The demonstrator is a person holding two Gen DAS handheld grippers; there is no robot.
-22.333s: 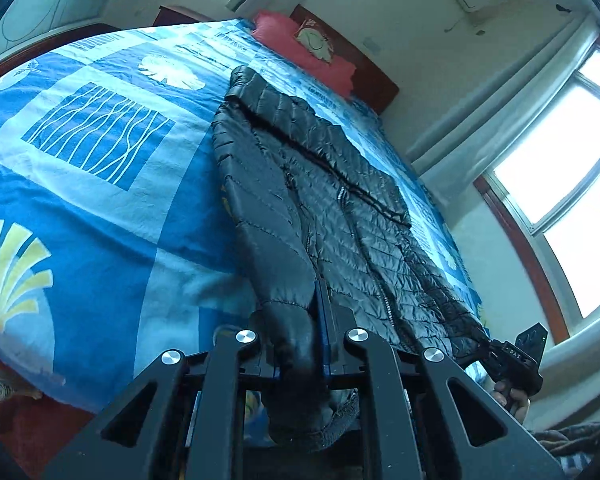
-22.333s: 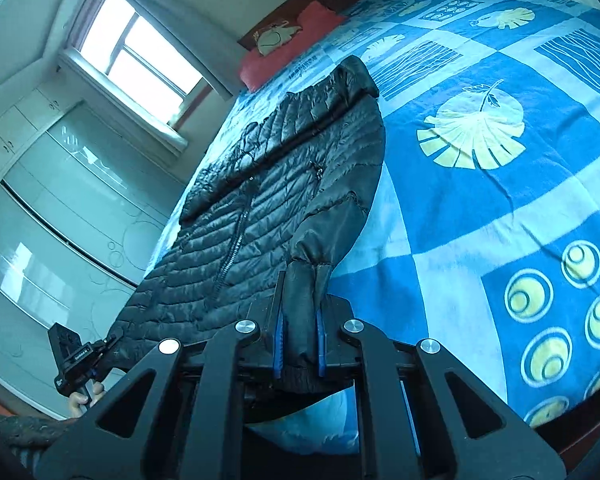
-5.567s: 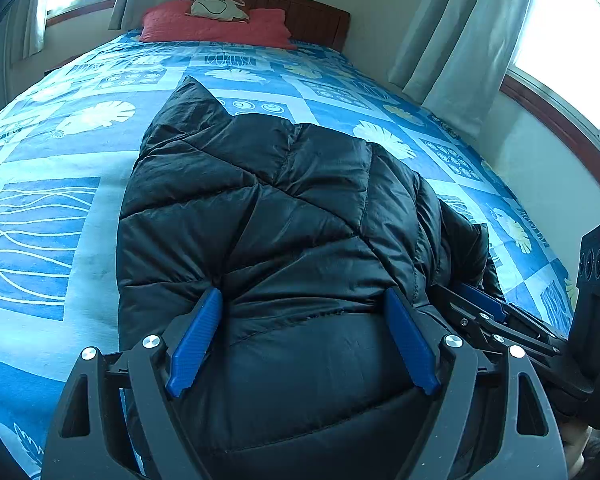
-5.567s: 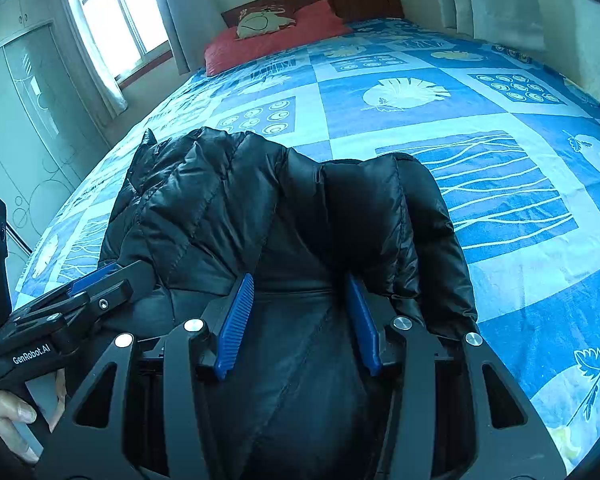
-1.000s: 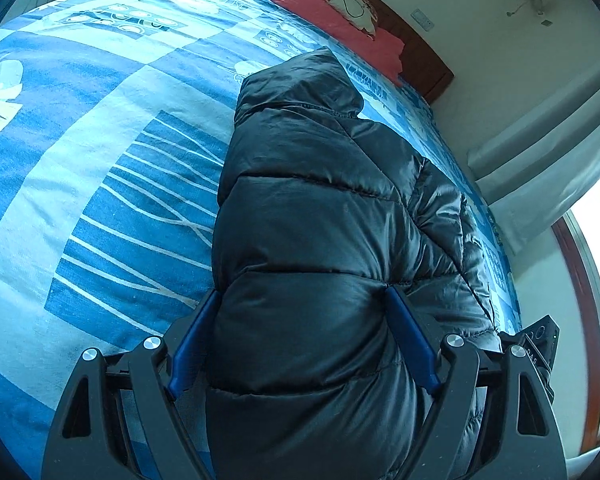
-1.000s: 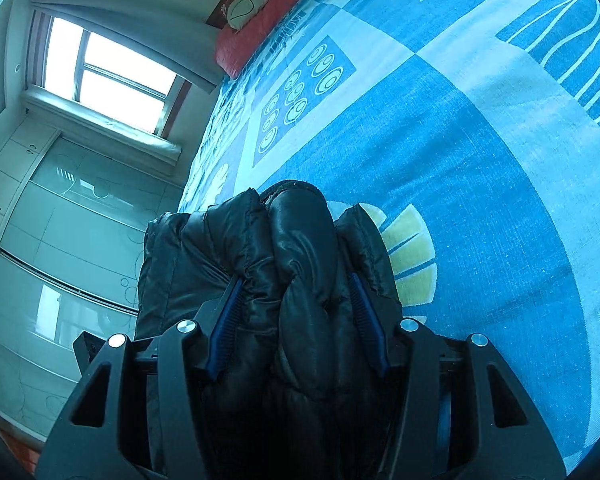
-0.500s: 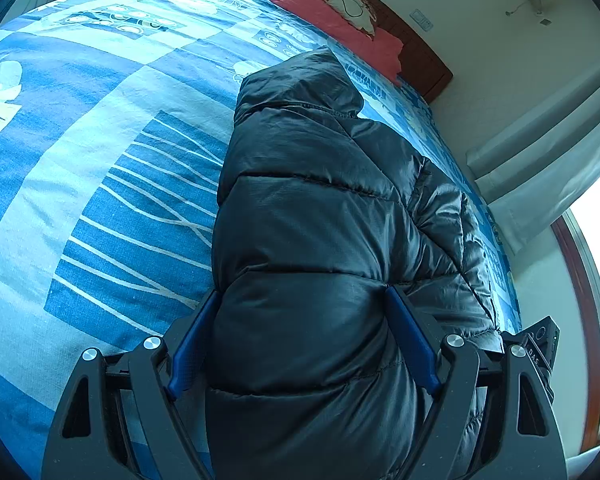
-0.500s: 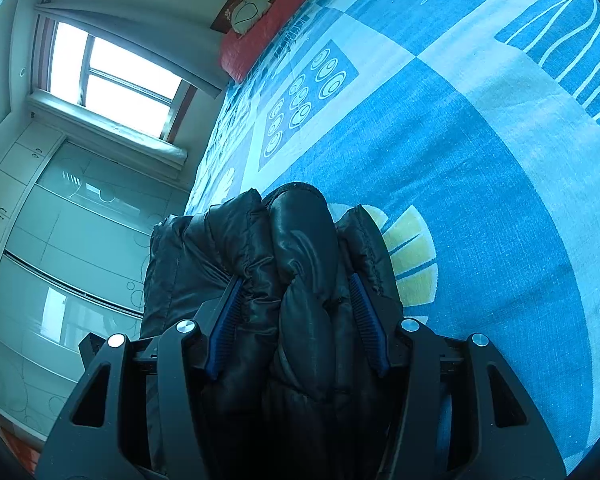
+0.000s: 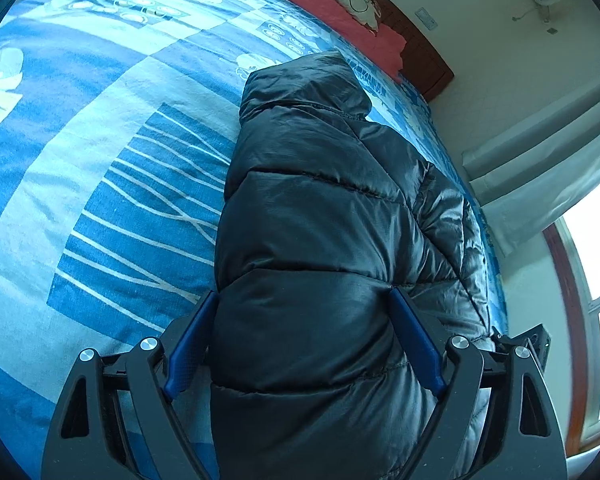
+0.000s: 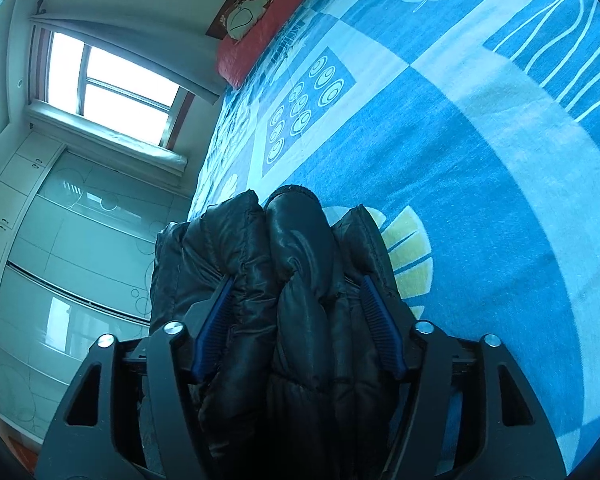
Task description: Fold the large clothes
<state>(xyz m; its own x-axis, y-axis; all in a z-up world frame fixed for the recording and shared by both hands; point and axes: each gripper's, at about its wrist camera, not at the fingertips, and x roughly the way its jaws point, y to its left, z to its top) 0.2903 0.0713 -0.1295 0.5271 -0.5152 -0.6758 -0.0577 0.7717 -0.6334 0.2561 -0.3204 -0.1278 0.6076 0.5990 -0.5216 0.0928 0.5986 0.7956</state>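
Left wrist view: the left gripper [image 9: 304, 340] stands wide, its blue pads against the flanks of the folded jacket [image 9: 320, 240], grasping the bundle. The jacket lies on the bed [image 9: 100, 160], collar toward the pillow [image 9: 340, 12].

Right wrist view: the right gripper [image 10: 296, 320] has just been opening; its jaws now stand released, with the bunched jacket [image 10: 296, 264] between them. This suggests the fold is set down and being let go.
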